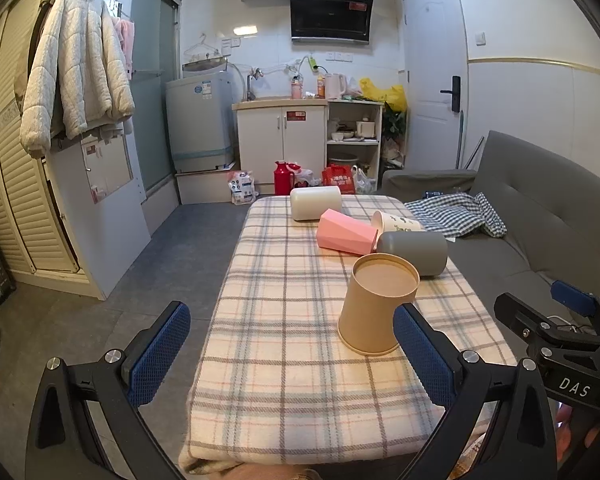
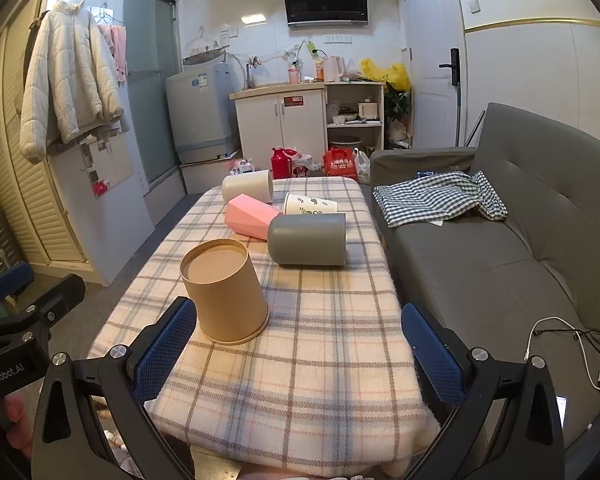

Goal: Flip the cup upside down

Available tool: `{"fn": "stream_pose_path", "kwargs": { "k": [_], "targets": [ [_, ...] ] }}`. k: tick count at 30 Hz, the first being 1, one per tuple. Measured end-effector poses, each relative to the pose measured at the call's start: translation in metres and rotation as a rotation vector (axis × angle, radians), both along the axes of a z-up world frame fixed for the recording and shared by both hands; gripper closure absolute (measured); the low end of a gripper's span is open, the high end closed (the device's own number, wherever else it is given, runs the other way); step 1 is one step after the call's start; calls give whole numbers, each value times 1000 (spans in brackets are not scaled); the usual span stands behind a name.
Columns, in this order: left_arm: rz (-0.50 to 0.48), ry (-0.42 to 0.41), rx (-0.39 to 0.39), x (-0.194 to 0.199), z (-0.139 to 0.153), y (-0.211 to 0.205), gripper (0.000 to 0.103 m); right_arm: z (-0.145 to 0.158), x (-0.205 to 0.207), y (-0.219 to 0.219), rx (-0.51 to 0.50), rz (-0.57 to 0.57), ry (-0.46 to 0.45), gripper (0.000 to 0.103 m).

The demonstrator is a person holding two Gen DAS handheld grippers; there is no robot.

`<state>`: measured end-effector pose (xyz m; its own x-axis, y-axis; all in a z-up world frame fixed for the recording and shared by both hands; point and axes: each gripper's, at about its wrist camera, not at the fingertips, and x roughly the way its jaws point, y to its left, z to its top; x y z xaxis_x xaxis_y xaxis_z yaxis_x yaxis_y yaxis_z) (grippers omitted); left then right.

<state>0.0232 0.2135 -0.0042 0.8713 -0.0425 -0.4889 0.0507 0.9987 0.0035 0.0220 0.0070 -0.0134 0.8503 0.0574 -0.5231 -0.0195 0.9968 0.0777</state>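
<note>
Left tool [image 1: 292,354]: its blue-padded fingers stand wide apart with nothing between them, held low at the near end of the desk; the finger bases are cut off by the bottom edge of its own view.
Right tool [image 2: 300,354]: likewise spread wide and holding nothing, to the right of the tan cup; in the left wrist view only its black body shows at the right edge, with "DAS" printed on it.
Writing on the left tool's body: "GenRobot.AI", read at the left edge of the right wrist view.
Desk [image 1: 284,320]: covered in a cream plaid cloth; its near edge is cut off by the frame and the tool fingers.
Tan cup [image 1: 378,304]: a plain tan paper cup standing mouth-down on the desk, its recessed base facing up; it is the nearest of the cups, apart from both tools.
White cup [image 1: 316,202]: lies on its side at the far end of the desk, beyond the tan cup.
Pink cup [image 1: 346,232]: faceted, on its side, behind the tan cup; its mouth end is hidden by the grey cup.
Printed paper cup [image 1: 396,222]: on its side behind the grey cup, half hidden; green print on it is too small to read.
Grey cup [image 1: 414,252]: on its side just behind and right of the tan cup; whether it touches the pink cup cannot be told.
Checked cloth [image 2: 436,198]: crumpled on the grey sofa [image 2: 540,240], right of the tan cup.
</note>
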Motion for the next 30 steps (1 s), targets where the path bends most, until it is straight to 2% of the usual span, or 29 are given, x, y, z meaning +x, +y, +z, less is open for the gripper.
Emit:
{"fn": "stream_pose_path", "kwargs": {
  "k": [30],
  "targets": [
    [-3,21,-16,3,-2,1,0,-8,3,1,-2,6,14,0]
  ]
}}
